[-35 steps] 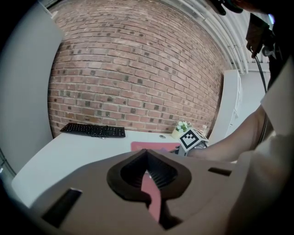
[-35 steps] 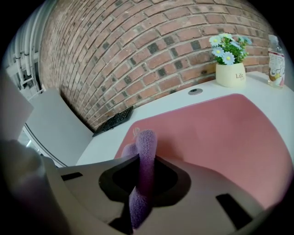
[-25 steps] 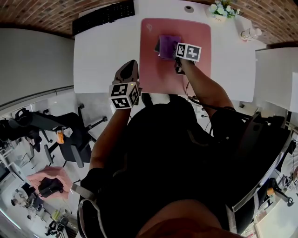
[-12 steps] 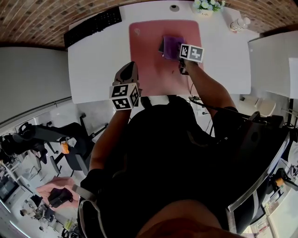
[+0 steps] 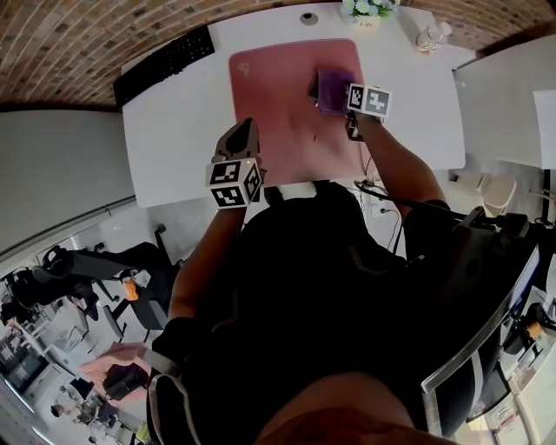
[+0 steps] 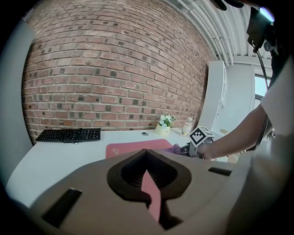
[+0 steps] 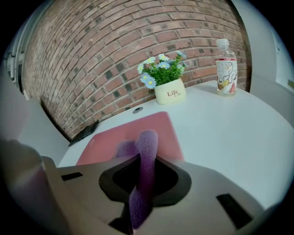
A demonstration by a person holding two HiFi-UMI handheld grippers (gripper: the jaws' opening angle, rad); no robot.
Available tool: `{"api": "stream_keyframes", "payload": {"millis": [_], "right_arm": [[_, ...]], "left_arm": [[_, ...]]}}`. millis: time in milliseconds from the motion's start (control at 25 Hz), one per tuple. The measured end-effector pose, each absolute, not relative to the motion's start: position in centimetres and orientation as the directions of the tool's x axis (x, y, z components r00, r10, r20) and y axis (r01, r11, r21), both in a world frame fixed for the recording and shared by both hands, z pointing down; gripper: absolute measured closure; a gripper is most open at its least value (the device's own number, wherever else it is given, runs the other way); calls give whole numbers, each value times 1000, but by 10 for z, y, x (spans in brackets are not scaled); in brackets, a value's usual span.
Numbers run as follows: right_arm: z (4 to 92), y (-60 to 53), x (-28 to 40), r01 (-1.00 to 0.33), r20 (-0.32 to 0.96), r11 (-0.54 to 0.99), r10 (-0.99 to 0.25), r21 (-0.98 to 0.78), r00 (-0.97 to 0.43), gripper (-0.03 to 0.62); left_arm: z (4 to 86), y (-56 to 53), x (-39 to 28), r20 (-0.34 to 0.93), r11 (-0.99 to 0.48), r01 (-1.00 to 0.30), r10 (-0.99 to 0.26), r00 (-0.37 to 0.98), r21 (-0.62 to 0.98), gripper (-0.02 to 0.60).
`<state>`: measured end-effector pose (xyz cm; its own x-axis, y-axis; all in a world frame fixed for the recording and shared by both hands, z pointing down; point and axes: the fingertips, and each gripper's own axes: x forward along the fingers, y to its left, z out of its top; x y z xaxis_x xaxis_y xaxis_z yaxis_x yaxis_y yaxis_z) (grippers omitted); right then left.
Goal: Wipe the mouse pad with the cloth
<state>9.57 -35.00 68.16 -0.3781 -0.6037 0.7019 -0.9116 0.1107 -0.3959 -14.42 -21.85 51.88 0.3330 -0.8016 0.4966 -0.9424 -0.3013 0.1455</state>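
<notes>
Head view, read left to right.

- Black keyboard point(image 5: 163, 65) lies at the far left of the white desk point(image 5: 174, 148), well apart from the work.
- Left gripper point(image 5: 240, 141) hangs over the near desk edge, just beside the pad's near-left corner. Its jaws are drawn together on nothing, and only a thin pink sliver of pad shows through them. It takes no part in the wipe.
- Pink mouse pad point(image 5: 278, 96) lies flat in mid-desk with a small logo at its far-left corner. It looks nearly square here, so I cannot call its long axis.
- Purple cloth point(image 5: 334, 85) lies on the pad's far-right part, close to the right edge.
- Right gripper point(image 5: 354, 123) is clamped on the cloth. In the right gripper view a fold stands on edge between the jaws. The fold runs along the gripper's line, away from the person towards the brick wall, and the rest of the cloth rests on the pad.
- Flower pot point(image 5: 366, 10) and bottle point(image 5: 432, 35) stand at the far right, off the pad.

Judgement: the wipe is under way. No residue shows, so coverage cannot be read. With the cloth at the far right, the left and near areas are probably still to be wiped.
</notes>
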Motion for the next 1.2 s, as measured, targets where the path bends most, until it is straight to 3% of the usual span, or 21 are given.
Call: {"api": "stream_keyframes", "payload": {"millis": [800, 1200], "right_arm": [[675, -346, 200, -950, 737, -11, -634, -313, -236, 534], [596, -400, 227, -986, 653, 74, -741, -152, -157, 534]], "left_arm": [[519, -227, -109, 497, -378, -911, -766, 408, 166, 578], [501, -256, -93, 458, -417, -895, -772, 440, 157, 577]]}}
